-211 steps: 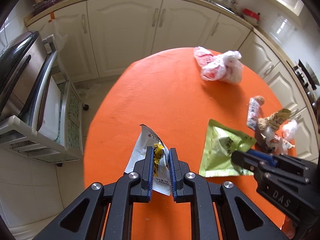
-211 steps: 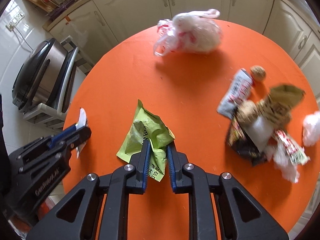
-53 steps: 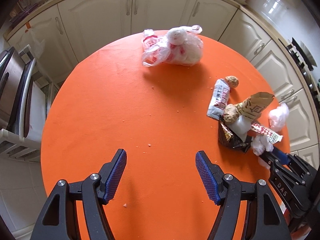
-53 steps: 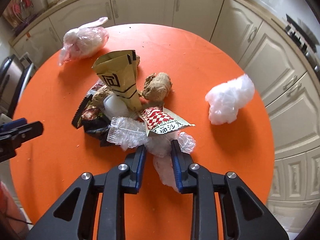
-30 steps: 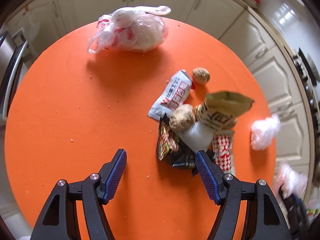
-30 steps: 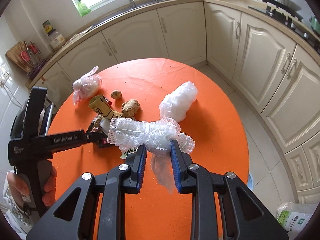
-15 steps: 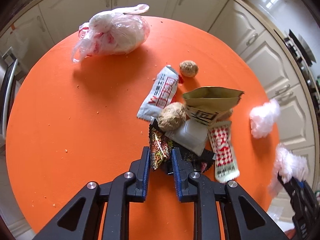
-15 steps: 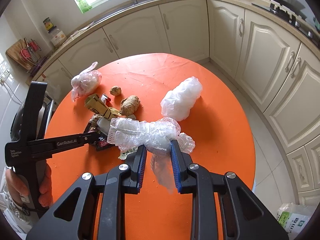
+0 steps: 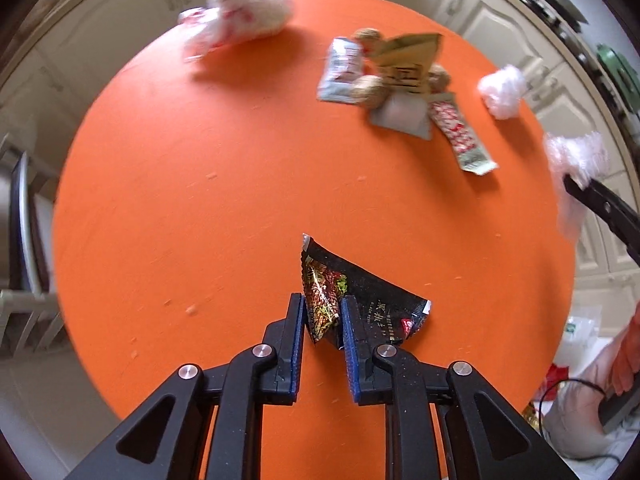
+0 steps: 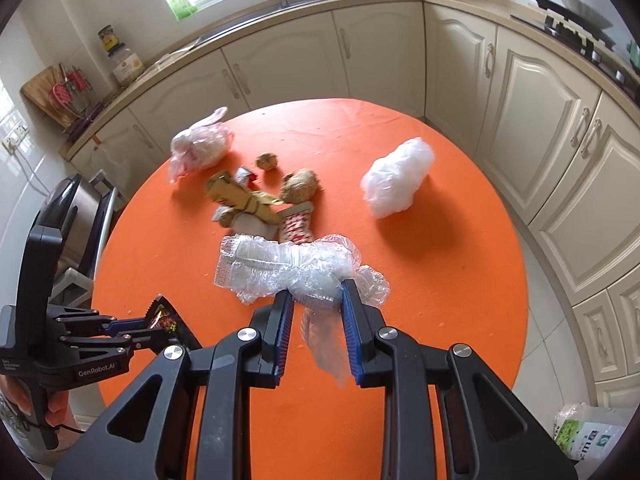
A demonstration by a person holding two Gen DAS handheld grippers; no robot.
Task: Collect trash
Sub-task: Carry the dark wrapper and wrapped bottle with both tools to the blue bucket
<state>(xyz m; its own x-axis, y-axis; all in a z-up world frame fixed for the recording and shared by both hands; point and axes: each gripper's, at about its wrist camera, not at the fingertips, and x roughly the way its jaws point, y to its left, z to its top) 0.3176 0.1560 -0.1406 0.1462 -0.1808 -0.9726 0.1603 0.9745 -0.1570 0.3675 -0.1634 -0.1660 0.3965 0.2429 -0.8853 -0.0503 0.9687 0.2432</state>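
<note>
Over the orange table (image 9: pixel 200 200), near-edge side: left gripper (image 9: pixel 322 320) clamped on a crinkled black snack wrapper (image 9: pixel 352 296), red-gold print; right gripper (image 10: pixel 316 320) pinching a crumpled clear plastic bag (image 10: pixel 288 268).

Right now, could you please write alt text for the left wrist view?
The left gripper is shut on a black snack wrapper above a round orange table. More wrappers and a tied plastic bag lie farther away.
</note>
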